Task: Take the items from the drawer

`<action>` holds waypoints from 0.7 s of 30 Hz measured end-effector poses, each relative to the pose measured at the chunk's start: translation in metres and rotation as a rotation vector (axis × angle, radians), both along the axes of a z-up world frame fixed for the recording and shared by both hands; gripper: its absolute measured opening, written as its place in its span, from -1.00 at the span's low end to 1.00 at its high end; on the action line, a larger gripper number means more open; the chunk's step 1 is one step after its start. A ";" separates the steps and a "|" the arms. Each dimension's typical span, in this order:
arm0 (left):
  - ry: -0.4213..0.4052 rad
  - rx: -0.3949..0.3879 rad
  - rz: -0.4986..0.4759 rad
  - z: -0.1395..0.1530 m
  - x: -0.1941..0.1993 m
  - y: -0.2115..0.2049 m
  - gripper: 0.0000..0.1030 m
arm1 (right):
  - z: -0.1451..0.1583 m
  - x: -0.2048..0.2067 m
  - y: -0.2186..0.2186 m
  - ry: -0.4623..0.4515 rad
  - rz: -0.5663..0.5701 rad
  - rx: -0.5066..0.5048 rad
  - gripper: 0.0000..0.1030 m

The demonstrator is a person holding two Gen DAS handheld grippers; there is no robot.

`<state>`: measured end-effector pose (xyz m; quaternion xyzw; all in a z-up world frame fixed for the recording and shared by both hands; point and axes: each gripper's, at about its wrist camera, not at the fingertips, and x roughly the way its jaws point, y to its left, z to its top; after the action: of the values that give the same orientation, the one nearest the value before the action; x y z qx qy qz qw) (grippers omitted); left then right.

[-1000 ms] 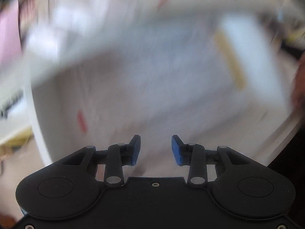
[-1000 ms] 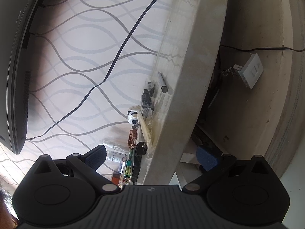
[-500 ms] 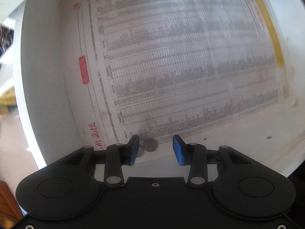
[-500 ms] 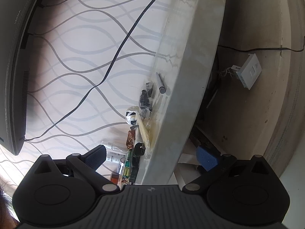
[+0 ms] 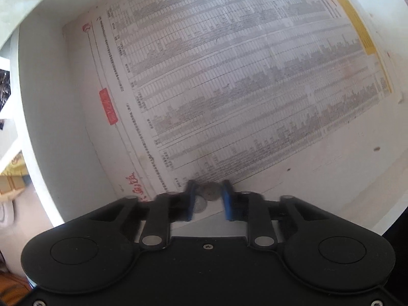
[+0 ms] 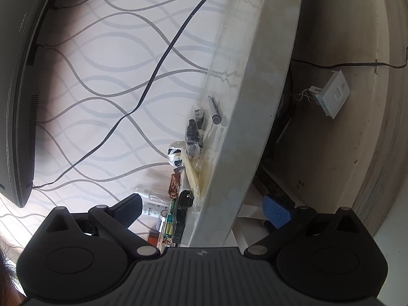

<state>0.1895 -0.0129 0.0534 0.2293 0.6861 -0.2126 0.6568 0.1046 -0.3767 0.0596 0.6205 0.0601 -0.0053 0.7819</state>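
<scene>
My left gripper (image 5: 208, 200) points straight down into a white drawer (image 5: 51, 117) lined with a printed newspaper sheet (image 5: 229, 81). Two small grey coins (image 5: 210, 191) lie overlapping at the sheet's near edge, right between the blue pads (image 5: 190, 201). The jaws are closing around the coins, and a sliver of gap still shows beside the right pad. In the right wrist view, my right gripper (image 6: 202, 206) is held level in front of a pale ledge (image 6: 244, 81), wide open with nothing between its fingers.
The drawer's white walls rise at the left and far right. In the right wrist view, the ledge carries small clutter: a metal cylinder (image 6: 213, 110), black parts (image 6: 193, 131), a copper coil (image 6: 174, 183). A dark screen (image 6: 23, 81), a black cable (image 6: 163, 58) and a loose wall socket (image 6: 332, 94) also show.
The left gripper sank into the drawer toward the newspaper, and its jaws narrowed around the coins. The right gripper kept still and stayed open.
</scene>
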 end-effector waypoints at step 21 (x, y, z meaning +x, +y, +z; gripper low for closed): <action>-0.083 0.001 0.068 0.016 0.026 0.009 -0.04 | -0.005 -0.002 0.000 -0.003 0.003 0.008 1.00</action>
<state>0.2152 -0.0039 0.0697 0.2148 0.6657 -0.1801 0.6916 0.1021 -0.3767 0.0546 0.6233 0.0598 -0.0027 0.7797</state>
